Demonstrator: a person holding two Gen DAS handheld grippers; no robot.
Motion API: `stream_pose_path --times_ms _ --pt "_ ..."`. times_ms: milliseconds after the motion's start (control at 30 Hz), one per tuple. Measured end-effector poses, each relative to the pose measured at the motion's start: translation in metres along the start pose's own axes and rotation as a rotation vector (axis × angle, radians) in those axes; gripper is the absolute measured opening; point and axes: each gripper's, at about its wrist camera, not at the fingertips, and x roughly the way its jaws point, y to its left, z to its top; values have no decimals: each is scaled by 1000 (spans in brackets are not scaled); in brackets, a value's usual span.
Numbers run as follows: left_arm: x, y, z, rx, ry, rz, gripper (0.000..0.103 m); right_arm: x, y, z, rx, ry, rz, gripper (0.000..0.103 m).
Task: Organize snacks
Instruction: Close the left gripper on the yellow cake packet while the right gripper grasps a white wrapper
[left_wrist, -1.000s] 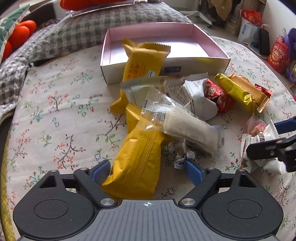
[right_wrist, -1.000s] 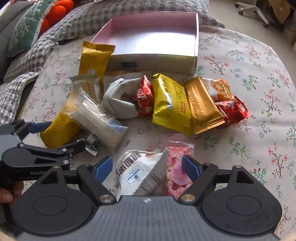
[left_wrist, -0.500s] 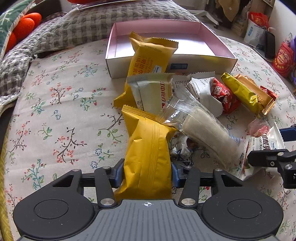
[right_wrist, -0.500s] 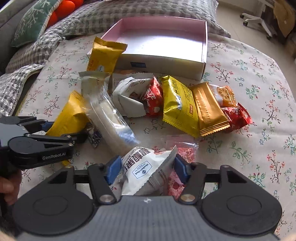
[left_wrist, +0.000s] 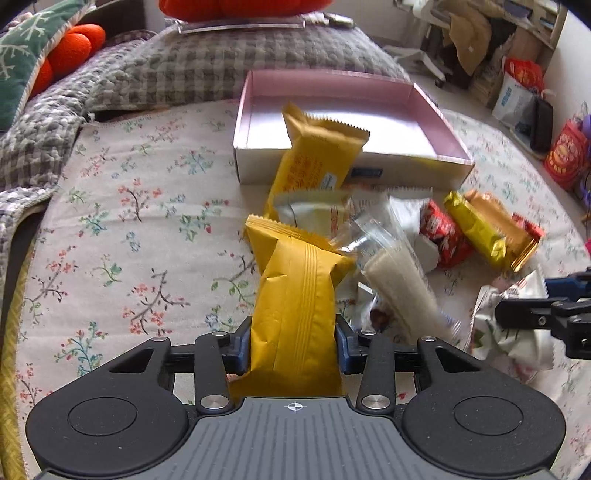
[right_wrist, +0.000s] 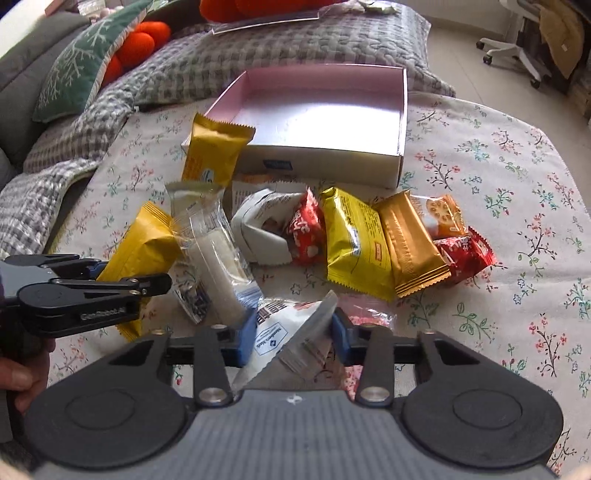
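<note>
At lower centre of both views, our left gripper (left_wrist: 293, 341) is closing on a yellow packet (left_wrist: 295, 314), our right gripper (right_wrist: 293, 334) on a white packet (right_wrist: 286, 332). Only the right view shows a hand (right_wrist: 22, 380), lower left.

left hand-held gripper (left_wrist: 293, 341): jaws closing | right hand-held gripper (right_wrist: 293, 334): jaws closing

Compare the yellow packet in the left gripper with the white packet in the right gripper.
The yellow packet is plain mustard yellow; the white packet carries dark print and a blue label. The yellow packet is long and puffy, rising straight from the left gripper; the white packet is crumpled and tilted in the right gripper. Both are sealed snacks with fingers closing on them.
</note>
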Motion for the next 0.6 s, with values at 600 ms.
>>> stream_pose_path --times_ms 600 --pt "-28 15 16 -84 -138 -36 39 -25 -21 11 58 -156 19 35"
